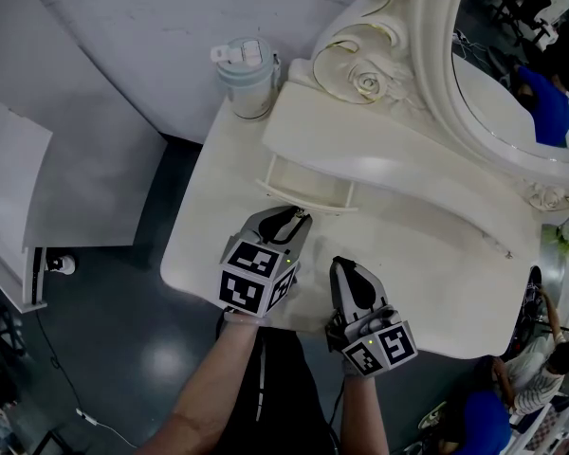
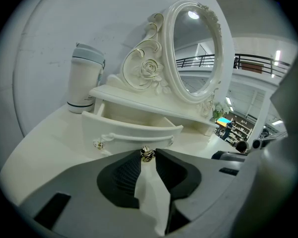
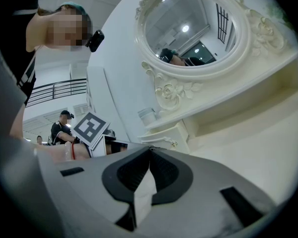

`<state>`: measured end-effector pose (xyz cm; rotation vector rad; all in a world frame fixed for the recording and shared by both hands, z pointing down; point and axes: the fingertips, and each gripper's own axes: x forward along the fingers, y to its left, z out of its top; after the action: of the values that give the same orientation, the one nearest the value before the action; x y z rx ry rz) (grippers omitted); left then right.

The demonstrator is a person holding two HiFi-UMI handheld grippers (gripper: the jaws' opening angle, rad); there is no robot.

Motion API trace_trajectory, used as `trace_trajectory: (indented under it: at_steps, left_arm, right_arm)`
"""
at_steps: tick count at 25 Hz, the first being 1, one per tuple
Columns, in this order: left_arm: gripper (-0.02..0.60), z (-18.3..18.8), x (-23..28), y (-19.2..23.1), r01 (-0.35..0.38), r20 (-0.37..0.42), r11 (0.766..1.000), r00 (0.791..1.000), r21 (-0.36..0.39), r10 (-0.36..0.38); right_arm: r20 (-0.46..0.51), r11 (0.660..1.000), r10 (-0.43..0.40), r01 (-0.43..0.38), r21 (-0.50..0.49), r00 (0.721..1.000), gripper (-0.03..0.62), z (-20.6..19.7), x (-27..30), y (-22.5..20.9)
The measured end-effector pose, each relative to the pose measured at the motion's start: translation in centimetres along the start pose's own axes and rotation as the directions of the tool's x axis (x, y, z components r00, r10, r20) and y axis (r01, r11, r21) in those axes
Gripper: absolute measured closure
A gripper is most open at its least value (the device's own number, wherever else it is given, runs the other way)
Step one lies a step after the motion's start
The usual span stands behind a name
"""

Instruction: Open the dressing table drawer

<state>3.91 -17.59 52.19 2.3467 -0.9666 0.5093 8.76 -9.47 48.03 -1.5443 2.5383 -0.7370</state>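
1. The left gripper (image 1: 302, 218) is clenched on the small metal knob (image 2: 147, 154) at the middle of the drawer front, pinching it right at the jaw tips.
2. The drawer (image 1: 308, 186) lies straight ahead of that gripper. It stands part-way out from under the shelf of the dressing table, with its pale inside showing (so the opening step looks under way, not finished).
3. The right gripper (image 1: 341, 265) hangs just beside the left one, on its right and a little behind. Its jaws are together on nothing, above the bench (image 1: 436, 263).
4. The next move, as I judge it, calls for a straight, level pull back toward the person. The pinch must be firm, since so small a knob could slip from the tips.
5. A lidded cup (image 1: 247, 76) stands beyond the left gripper and to its left, and looks clear of the drawer's path.
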Motion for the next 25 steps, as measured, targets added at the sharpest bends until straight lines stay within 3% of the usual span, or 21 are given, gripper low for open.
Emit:
trace_trajectory:
  at_steps: [12, 16, 24, 25]
  left_arm:
    - [0.469, 0.0, -0.1, -0.2, -0.005, 0.009, 1.000, 1.000, 0.010, 0.005]
    - [0.394, 0.0, -0.3, -0.8, 0.018, 0.023, 1.000, 1.000, 0.001, -0.018]
    - [0.394, 0.2, -1.9, -0.2, -0.021, 0.051, 0.999, 0.999, 0.037, 0.019]
    - [0.417, 0.2, -2.2, -0.1, -0.022, 0.053, 0.999, 0.998, 0.038, 0.020]
  right_arm:
    - [0.001, 1.000, -0.002, 0.002, 0.000, 1.000, 0.588, 0.0, -0.3, 0.0]
    - [0.000, 1.000, -0.002, 0.002, 0.000, 1.000, 0.588, -0.1, -0.5, 0.1]
    - [0.004, 1.000, 0.006, -0.006, -0.011, 1.000, 0.588, 0.2, -0.7, 0.7]
    - [0.006, 1.000, 0.007, -0.007, -0.013, 1.000, 0.588, 0.4, -0.7, 0.9]
